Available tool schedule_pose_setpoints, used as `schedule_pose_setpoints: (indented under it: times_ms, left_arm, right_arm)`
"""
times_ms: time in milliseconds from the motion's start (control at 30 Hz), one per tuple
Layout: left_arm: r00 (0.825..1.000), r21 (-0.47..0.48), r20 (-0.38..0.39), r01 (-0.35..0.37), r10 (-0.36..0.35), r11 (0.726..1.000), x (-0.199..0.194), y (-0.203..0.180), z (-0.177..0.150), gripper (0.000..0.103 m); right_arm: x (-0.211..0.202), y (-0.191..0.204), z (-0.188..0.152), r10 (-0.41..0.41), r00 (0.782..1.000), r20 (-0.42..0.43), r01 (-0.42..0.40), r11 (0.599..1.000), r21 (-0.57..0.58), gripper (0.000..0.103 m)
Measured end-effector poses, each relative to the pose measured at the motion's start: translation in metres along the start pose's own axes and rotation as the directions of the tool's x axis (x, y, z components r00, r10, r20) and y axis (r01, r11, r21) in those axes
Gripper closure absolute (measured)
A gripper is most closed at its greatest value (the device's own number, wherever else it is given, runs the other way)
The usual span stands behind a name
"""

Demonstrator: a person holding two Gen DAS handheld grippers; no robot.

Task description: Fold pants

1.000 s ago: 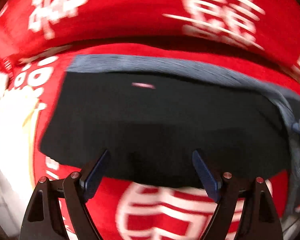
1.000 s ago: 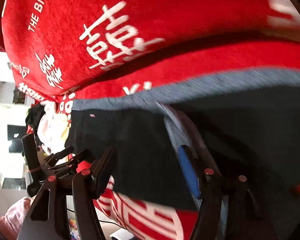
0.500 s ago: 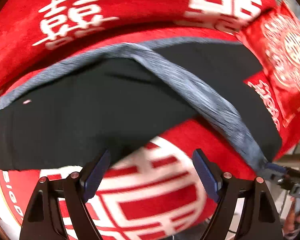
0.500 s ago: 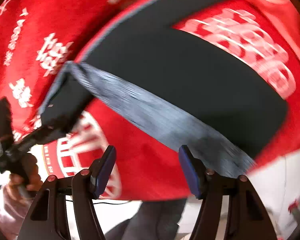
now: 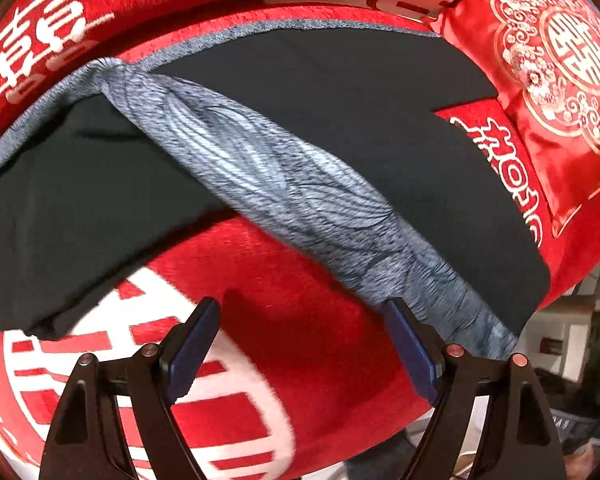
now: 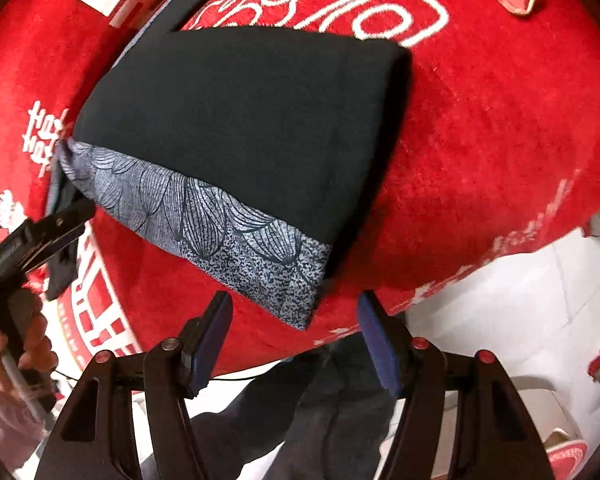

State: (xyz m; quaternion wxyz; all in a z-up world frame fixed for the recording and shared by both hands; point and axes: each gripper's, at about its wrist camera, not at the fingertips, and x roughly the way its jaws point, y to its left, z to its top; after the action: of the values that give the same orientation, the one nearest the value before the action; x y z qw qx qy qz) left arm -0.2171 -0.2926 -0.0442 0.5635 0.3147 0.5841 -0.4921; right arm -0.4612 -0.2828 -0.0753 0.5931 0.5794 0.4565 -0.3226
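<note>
Black pants (image 5: 360, 120) with a grey patterned waistband (image 5: 284, 184) lie spread on a red cloth-covered surface (image 5: 284, 320). In the right wrist view the pants (image 6: 252, 120) lie folded, the waistband (image 6: 220, 236) along the near edge. My left gripper (image 5: 300, 344) is open and empty, just short of the waistband. My right gripper (image 6: 296, 336) is open and empty, just below the waistband's corner. The left gripper (image 6: 48, 232) also shows at the left of the right wrist view, held in a hand.
A red embroidered cushion (image 5: 556, 80) lies at the far right of the red surface. The red cloth (image 6: 480, 160) has white lettering. A white floor (image 6: 500, 300) and the person's dark legs (image 6: 320, 400) show below the surface's edge.
Both grippers have pulled back from the pants toward the near edge. The views now show the waistband in front of the open fingers instead of the black leg fabric.
</note>
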Motion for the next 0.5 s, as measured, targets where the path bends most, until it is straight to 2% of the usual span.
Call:
schedule_pose_setpoints:
  times_ms: [67, 167, 233, 267, 333, 367, 400, 433, 467, 500]
  left_arm:
    - [0.999, -0.025, -0.004, 0.051, -0.052, 0.998, 0.005, -0.004, 0.003, 0.018]
    - [0.995, -0.047, -0.007, 0.102, -0.102, 0.994, 0.010, -0.011, 0.003, 0.018]
    - [0.996, -0.053, -0.008, 0.092, -0.092, 0.994, 0.015, -0.015, 0.002, 0.018]
    - [0.996, -0.049, 0.000, 0.084, -0.084, 0.995, 0.015, -0.017, 0.002, 0.018]
    - [0.996, -0.045, 0.004, 0.085, -0.085, 0.995, 0.014, -0.022, 0.004, 0.019]
    - [0.995, -0.049, 0.009, 0.100, -0.100, 0.994, 0.015, -0.024, 0.006, 0.031]
    - [0.993, -0.053, 0.009, 0.119, -0.119, 0.991, 0.014, -0.024, 0.008, 0.055]
    - [0.988, -0.053, -0.007, 0.152, -0.153, 0.987, 0.015, -0.027, 0.012, 0.066]
    - [0.984, -0.057, -0.023, 0.173, -0.175, 0.983, 0.016, -0.030, 0.015, 0.073]
    - [0.984, -0.062, -0.018, 0.178, -0.180, 0.982, 0.010, -0.027, 0.016, 0.073]
  right_arm:
    - [-0.005, 0.000, 0.001, 0.076, 0.997, 0.008, -0.076, 0.997, -0.022, 0.036]
    - [-0.004, 0.008, 0.007, 0.133, 0.991, -0.014, -0.134, 0.988, -0.078, 0.047]
    - [0.003, 0.011, 0.009, 0.136, 0.990, -0.045, -0.139, 0.986, -0.089, 0.067]
    - [0.009, 0.009, 0.012, 0.140, 0.988, -0.070, -0.145, 0.986, -0.079, 0.096]
    - [0.010, 0.003, 0.014, 0.149, 0.985, -0.083, -0.153, 0.987, -0.048, 0.099]
    - [0.004, 0.002, 0.016, 0.175, 0.982, -0.072, -0.178, 0.983, -0.041, 0.100]
    - [-0.005, 0.003, 0.018, 0.187, 0.981, -0.056, -0.190, 0.980, -0.056, 0.100]
    - [-0.014, 0.007, 0.021, 0.197, 0.979, -0.046, -0.200, 0.977, -0.076, 0.100]
    - [-0.025, 0.009, 0.027, 0.218, 0.975, -0.038, -0.221, 0.971, -0.095, 0.100]
    - [-0.037, 0.014, 0.033, 0.241, 0.970, -0.027, -0.243, 0.964, -0.111, 0.100]
